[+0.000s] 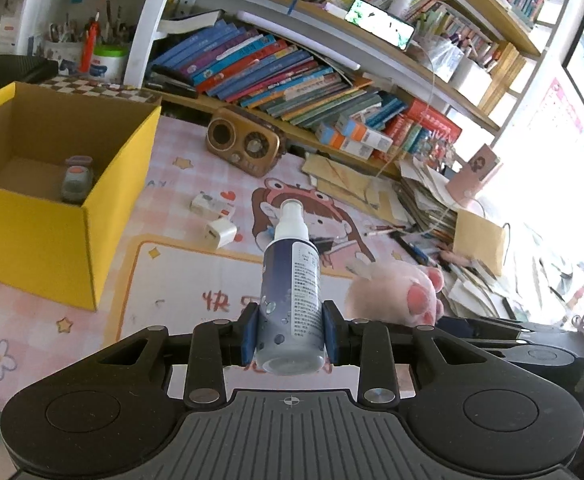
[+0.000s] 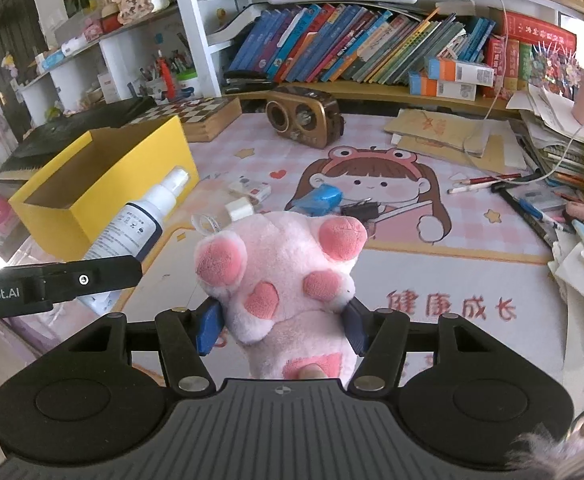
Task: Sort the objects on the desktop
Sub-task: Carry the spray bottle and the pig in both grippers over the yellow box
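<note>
My left gripper [image 1: 291, 330] is shut on a white-capped blue and white spray bottle [image 1: 290, 292], held above the desk mat, nozzle pointing away; the bottle also shows in the right wrist view [image 2: 140, 222]. My right gripper [image 2: 284, 322] is shut on a pink plush paw [image 2: 280, 276], also seen in the left wrist view [image 1: 396, 292] to the right of the bottle. An open yellow cardboard box [image 1: 112, 184] stands at the left with a small jar [image 1: 76, 180] inside; it shows in the right wrist view [image 2: 148, 168] too.
On the pink mat lie a white charger [image 1: 220, 232], a small white box [image 1: 212, 204], a blue object [image 2: 320, 200] and a black clip [image 2: 362, 208]. A brown retro radio [image 1: 244, 144] stands behind. Paper and pen piles [image 2: 552, 184] fill the right; bookshelves rise at the back.
</note>
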The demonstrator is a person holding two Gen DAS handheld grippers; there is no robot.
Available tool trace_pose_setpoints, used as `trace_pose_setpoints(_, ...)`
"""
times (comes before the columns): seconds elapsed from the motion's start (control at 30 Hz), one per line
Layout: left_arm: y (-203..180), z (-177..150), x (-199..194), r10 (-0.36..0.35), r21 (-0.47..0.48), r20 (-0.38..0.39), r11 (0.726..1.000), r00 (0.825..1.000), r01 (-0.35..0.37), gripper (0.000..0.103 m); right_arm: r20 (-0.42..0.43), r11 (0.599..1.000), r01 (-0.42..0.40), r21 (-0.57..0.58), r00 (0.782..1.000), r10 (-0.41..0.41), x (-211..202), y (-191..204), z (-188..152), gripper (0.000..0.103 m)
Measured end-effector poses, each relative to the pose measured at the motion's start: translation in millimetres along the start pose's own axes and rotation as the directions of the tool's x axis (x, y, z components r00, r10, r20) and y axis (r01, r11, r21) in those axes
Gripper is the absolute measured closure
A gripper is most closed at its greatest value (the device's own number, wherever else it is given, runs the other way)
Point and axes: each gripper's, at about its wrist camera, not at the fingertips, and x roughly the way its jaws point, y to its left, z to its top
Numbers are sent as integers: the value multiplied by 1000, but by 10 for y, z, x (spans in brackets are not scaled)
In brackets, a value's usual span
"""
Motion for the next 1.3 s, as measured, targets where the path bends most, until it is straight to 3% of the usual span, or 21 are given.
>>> trace_pose_setpoints(0.8,695,-409,-873,-39,-3,-21,999,999,39,72,-17,1000,2,-11,1000,-2,-343,1183,-539,46)
trace_pose_setpoints(1.07,953,-525,-1149,-12,-31,-5,999,1000,12,72,-27,999,-32,-19,999,31,-336,1521,-644,46)
trace_pose_setpoints(1.3,1227,-607,-1368,37,-111,23,993,999,-34,72,-48,991,-95,-90,995,91,-286,1877,-653,46)
